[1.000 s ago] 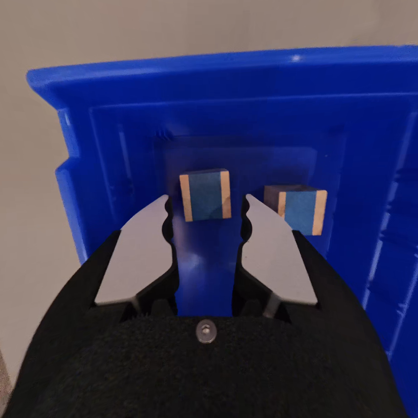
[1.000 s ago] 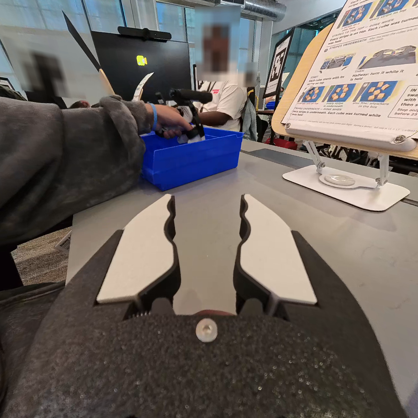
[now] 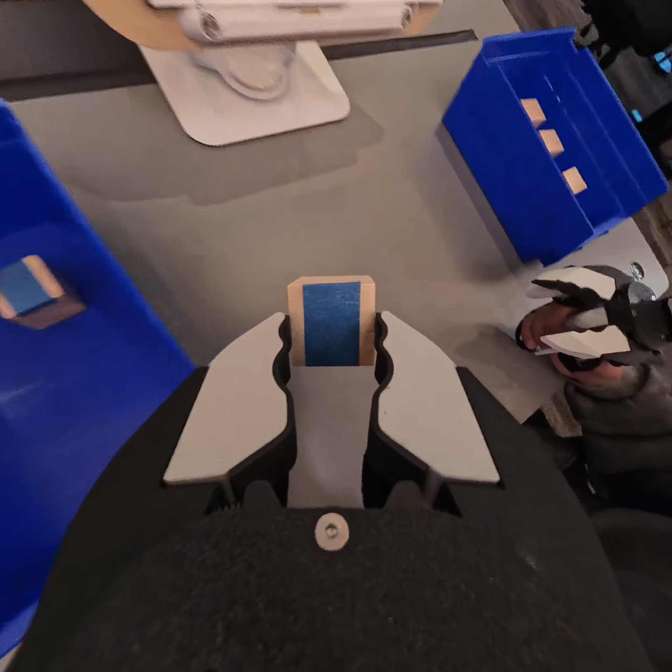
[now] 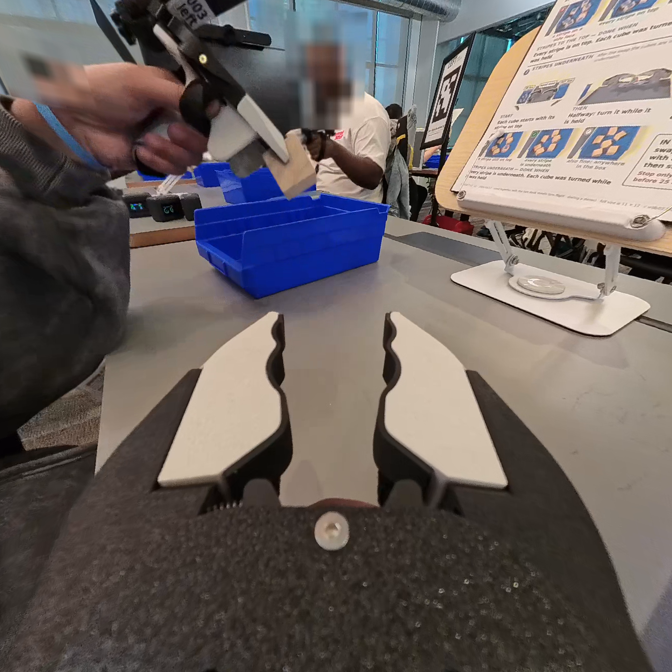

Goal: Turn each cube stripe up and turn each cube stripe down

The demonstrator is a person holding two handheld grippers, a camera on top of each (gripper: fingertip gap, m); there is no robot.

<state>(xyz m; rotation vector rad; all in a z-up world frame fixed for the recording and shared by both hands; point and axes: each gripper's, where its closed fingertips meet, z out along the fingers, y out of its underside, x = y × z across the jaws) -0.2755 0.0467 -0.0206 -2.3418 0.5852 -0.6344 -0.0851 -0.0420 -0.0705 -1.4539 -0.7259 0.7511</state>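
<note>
Evidently light, rigid wooden cube (image 3: 332, 324), pinched by left gripper (image 3: 332, 327) across bare sides; right gripper (image 4: 334, 329) gaping, empty.

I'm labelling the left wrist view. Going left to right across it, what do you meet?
blue bin holding a striped cube → held cube in the left gripper → second blue bin → right gripper

A smooth grey worktop (image 4: 472, 363) carries an open blue plastic bin (image 4: 291, 251) towards its far side. Well apart from it, to the right, the flat white metal base of a document stand (image 4: 552, 302) rests on the surface. A second blue plastic bin (image 3: 509, 174) sits near another edge.
</note>
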